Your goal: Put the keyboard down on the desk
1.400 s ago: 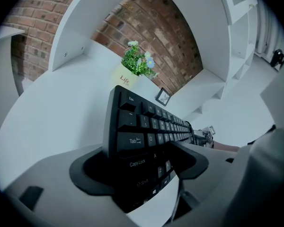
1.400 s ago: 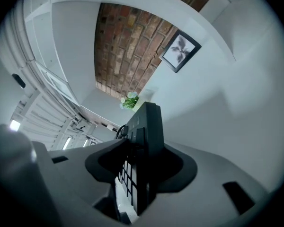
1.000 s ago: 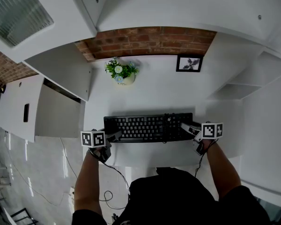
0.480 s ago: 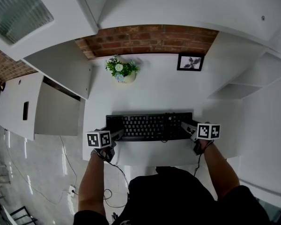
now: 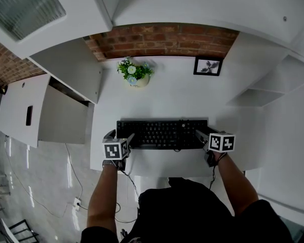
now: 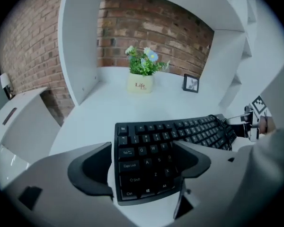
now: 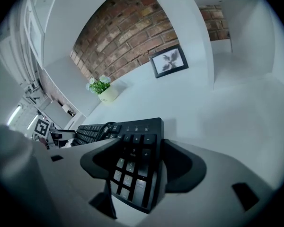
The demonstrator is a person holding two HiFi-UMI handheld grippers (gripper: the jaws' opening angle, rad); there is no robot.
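Observation:
A black keyboard [image 5: 162, 134] lies flat on the white desk [image 5: 167, 97], near its front edge. My left gripper [image 5: 122, 137] is at the keyboard's left end. In the left gripper view that end [image 6: 146, 160] sits between the jaws of the left gripper [image 6: 144, 148], with a strip of white desk showing beside the left pad. My right gripper [image 5: 202, 135] is at the number-pad end [image 7: 132, 167], which lies between the spread jaws of the right gripper [image 7: 137, 148]. Both pairs of jaws have just been opening and stand wide, not pressing on the keyboard.
A small potted plant [image 5: 134, 75] and a framed picture [image 5: 207, 66] stand at the back of the desk against the brick wall. White shelf panels flank the desk on both sides. A cable [image 5: 129, 184] hangs below the front edge.
Both gripper cubes have drawn in toward the keyboard's ends, the left one more, and both have rolled. The keyboard stays flat on the desk.

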